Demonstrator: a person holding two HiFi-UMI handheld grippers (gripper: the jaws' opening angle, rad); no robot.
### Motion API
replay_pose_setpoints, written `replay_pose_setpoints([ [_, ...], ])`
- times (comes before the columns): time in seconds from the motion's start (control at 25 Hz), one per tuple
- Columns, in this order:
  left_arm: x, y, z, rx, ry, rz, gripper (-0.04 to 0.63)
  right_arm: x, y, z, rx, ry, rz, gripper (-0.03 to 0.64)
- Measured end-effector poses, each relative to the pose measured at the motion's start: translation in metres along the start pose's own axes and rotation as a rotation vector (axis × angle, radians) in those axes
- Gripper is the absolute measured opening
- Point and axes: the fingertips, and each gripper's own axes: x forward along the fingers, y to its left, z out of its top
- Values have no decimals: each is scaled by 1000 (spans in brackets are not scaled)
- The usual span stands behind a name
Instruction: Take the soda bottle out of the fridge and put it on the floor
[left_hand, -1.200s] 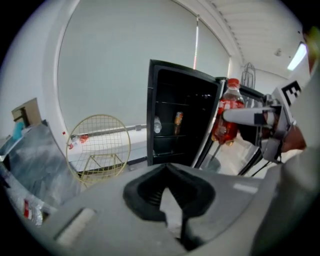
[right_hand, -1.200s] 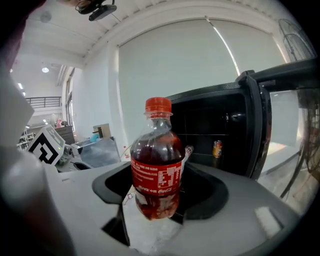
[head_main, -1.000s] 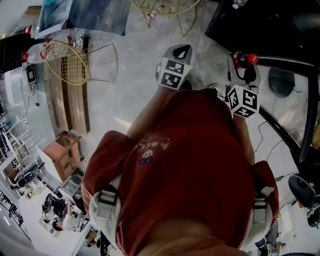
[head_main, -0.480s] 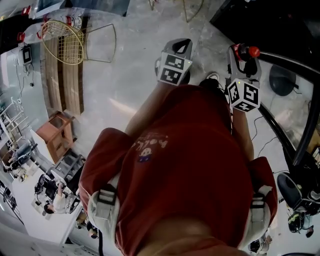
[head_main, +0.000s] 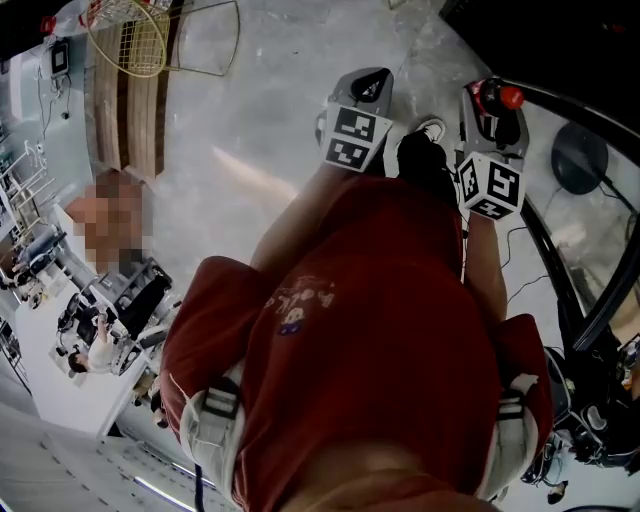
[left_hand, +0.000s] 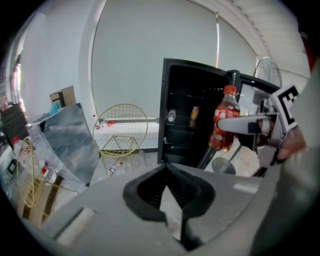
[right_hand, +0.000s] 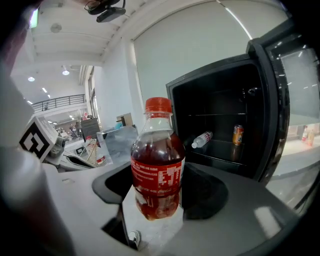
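The person's red shirt (head_main: 380, 340) fills the near part of the head view. Just beyond it both tools reach out over the floor (head_main: 250, 130).

The left gripper (left_hand: 166, 167) has its dark pads met at the tips, with nothing between them.

To its right, the right gripper (right_hand: 159, 214) is clamped on the soda bottle (right_hand: 157, 172). One pad sits at each side of the bottle's lower half, below and across the red label.

The bottle stands upright with its long axis vertical and its red cap at the top. Dark red drink fills it to the shoulder. It hangs in the air, clear of the floor and outside the fridge (right_hand: 225, 125). In the head view its cap shows at the far end of the right gripper, just right of a black shoe (head_main: 425, 150).

The floor is pale grey and glossy, with faint veining. Thin black cables (head_main: 520, 250) trail over it on the right.

Farther off, the black fridge stands open with its door (right_hand: 272, 100) swung to the right. On a shelf inside, a clear bottle (right_hand: 202, 139) lies on its side beside an upright can (right_hand: 238, 134).

Left of the fridge stands a gold wire chair (left_hand: 122, 131). Behind both rises a broad pale wall (left_hand: 130, 60).
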Motion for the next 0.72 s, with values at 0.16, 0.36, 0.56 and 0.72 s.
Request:
replay_pose_setpoints([
  [0.16, -10, 5, -24, -27, -6, 45, 0, 9, 7, -22, -4, 13, 12, 302],
  [0.36, -3, 15, -66, -47, 48, 5, 0, 15, 23, -59, -2, 83, 11, 304],
  [0.56, 37, 40, -114, -56, 110, -42, 0, 43, 35, -113, 18, 153, 9, 302],
  [0.72, 64, 56, -166, -67, 134, -71, 0, 65, 48, -171, 39, 192, 23, 302],
])
